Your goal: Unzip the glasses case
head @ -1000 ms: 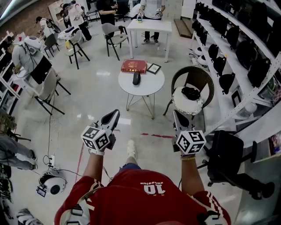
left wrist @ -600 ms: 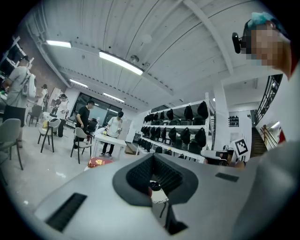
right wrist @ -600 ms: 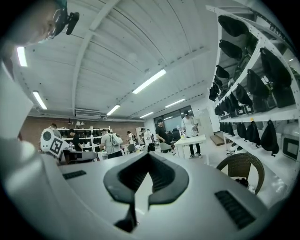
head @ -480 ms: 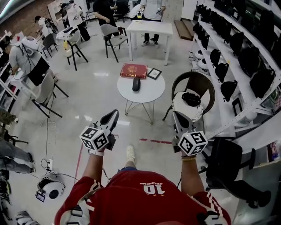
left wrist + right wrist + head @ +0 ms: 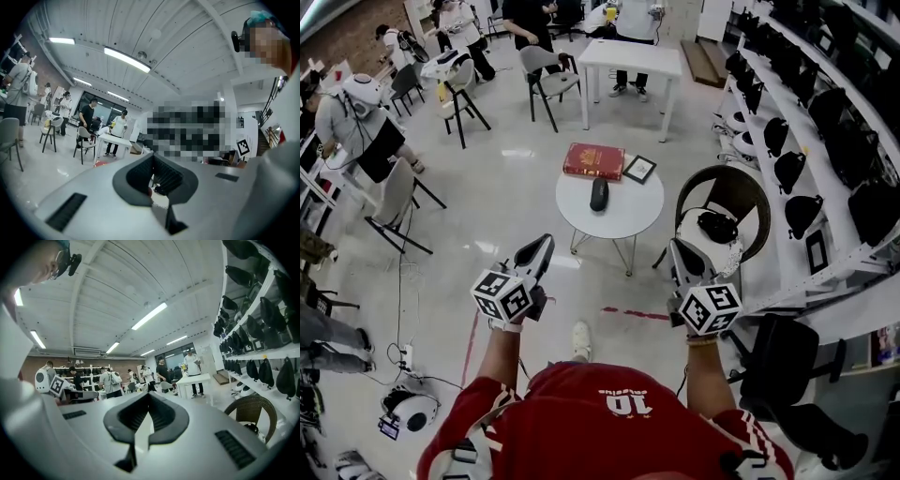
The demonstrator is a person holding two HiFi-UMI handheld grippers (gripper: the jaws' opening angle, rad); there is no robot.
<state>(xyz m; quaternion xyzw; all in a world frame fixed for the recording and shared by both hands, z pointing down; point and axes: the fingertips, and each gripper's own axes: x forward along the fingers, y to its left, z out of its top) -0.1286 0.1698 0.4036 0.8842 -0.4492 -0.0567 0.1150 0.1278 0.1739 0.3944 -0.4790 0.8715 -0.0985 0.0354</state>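
- Glasses case (image 5: 599,194), centre of the round counter (image 5: 628,211): too small in the head view to make out zip or slider.
- Left gripper view: counter almost wholly hidden behind the left gripper (image 5: 152,169); a dark sliver shows below its closed jaws, unidentifiable.
- Wicker chair (image 5: 255,411): lower part hidden in the right gripper view.

Wearing red jersey (image 5: 600,427) at 6 o'clock, white "10" printed on it, white stripes on the sleeves; white shoe (image 5: 579,337) just beyond toward 12; left gripper (image 5: 542,247) and right gripper (image 5: 678,251) pale grey shells with black pads; black-and-white marker cube (image 5: 503,295) at 8 o'clock, second cube (image 5: 709,307) at 4
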